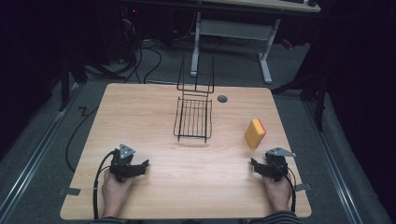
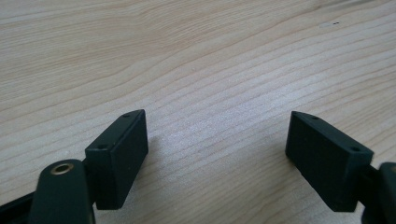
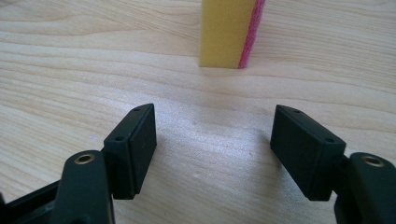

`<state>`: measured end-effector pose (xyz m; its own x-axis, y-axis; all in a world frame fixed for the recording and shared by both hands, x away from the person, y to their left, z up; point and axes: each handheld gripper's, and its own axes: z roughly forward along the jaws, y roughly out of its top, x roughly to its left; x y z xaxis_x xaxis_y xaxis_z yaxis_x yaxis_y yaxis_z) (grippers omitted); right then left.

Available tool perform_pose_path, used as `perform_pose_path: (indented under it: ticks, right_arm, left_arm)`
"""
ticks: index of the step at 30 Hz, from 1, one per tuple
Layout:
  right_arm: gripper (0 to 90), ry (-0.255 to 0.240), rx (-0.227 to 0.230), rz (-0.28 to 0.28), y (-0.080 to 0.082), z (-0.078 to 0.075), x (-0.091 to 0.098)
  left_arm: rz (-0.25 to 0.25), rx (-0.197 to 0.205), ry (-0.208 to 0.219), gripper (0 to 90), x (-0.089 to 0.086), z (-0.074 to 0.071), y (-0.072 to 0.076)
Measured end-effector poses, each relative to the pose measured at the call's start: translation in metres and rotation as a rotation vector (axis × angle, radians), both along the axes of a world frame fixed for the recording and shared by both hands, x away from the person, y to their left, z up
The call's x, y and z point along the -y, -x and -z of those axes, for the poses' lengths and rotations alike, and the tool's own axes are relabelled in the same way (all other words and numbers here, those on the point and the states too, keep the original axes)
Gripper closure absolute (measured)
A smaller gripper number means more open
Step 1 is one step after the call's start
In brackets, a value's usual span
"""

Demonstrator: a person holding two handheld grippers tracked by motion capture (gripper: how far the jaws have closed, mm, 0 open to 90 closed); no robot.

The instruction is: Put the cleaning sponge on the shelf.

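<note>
A yellow sponge (image 1: 255,133) with a pink scouring side stands on edge at the right of the wooden table (image 1: 154,130). A black wire rack (image 1: 193,119) sits at the table's middle back. My right gripper (image 1: 258,163) rests near the front right, open and holding nothing, a short way in front of the sponge. In the right gripper view the sponge (image 3: 229,31) stands just beyond the parted jaws of the right gripper (image 3: 214,128). My left gripper (image 1: 142,164) lies at the front left, open. In the left gripper view the left gripper (image 2: 217,135) has bare wood between its jaws.
A grey round cable port (image 1: 222,99) is set into the table behind the rack. Beyond the table stand a white desk frame (image 1: 233,32) and cables on a grey floor. Both forearms come in over the front edge.
</note>
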<state>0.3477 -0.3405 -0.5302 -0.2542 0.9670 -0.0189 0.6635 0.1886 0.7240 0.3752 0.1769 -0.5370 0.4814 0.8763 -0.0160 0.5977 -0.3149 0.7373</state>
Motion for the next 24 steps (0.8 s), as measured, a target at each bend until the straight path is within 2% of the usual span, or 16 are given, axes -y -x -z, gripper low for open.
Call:
perform_pose_path:
  ticks: [9,24]
  right_arm:
    - [31.6,0.0,0.0,-0.006,-0.0001,0.0,-0.0002]
    - [32.2,-0.002,0.0,-0.001,0.0,0.0,-0.0003]
  left_arm:
    - [-0.021,0.002,-0.001,22.6,-0.0004,-0.0001,-0.0019]
    - [-0.009,0.002,-0.002,22.1,-0.0004,-0.0001,-0.0004]
